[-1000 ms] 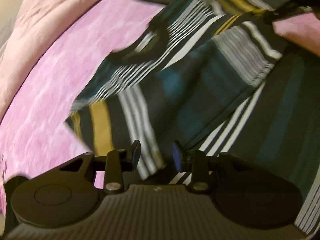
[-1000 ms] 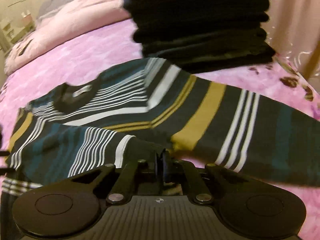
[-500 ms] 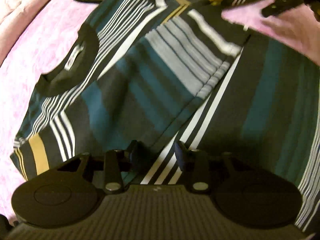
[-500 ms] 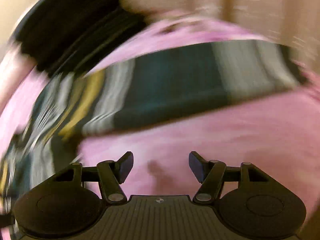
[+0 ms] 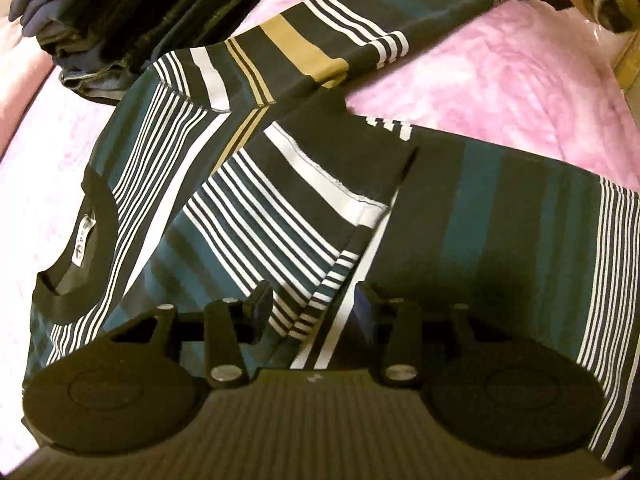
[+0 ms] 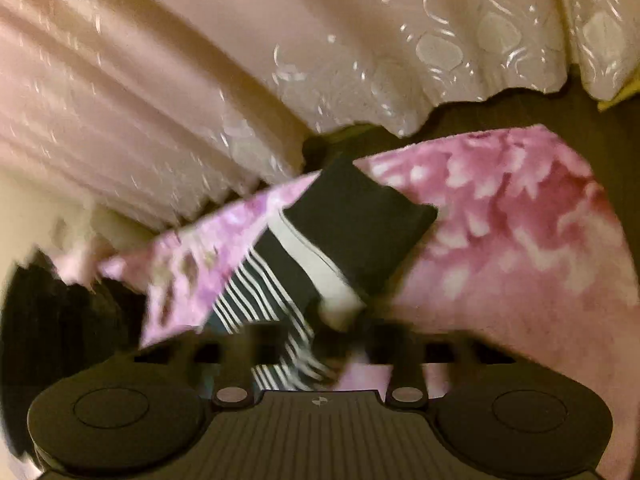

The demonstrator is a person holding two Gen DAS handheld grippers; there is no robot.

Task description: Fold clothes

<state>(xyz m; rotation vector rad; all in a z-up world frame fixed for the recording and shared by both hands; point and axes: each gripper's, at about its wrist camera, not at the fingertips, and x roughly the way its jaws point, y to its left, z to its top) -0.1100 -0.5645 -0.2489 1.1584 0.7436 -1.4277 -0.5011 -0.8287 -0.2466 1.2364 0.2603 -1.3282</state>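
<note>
Two hand-held grippers work one striped shirt (image 5: pixel 280 208), which lies spread on a pink blanket (image 5: pixel 500 80) covering the bed. The collar (image 5: pixel 76 248) points to the left of the left wrist view, so the garment lies sideways to the person. One sleeve (image 5: pixel 312 216) is folded over the body, its cuff end down near the left hand-held gripper (image 5: pixel 312 304). This placement narrows the shirt for a later fold across its length.

The left hand-held gripper hovers above that cuff with its jaws apart; they have just been opening. Cloth shows between the fingers, but the pads do not press on it. The likely reason is release: the sleeve is laid and needs no hold.

The other sleeve (image 5: pixel 360 28) stretches straight out toward the far edge of the bed. The right hand-held gripper (image 6: pixel 320 344) sits at its cuff (image 6: pixel 352 232), and its jaws have just been closing. Motion blur hides the fingertips, so whether the pads clamp the striped cloth cannot be told. A grip at the cuff would let the whole sleeve be carried over in one pull.

A stack of dark folded clothes (image 5: pixel 160 12) sits beyond the shirt, presumably finished items. A curtain (image 6: pixel 280 60) hangs behind the bed.
</note>
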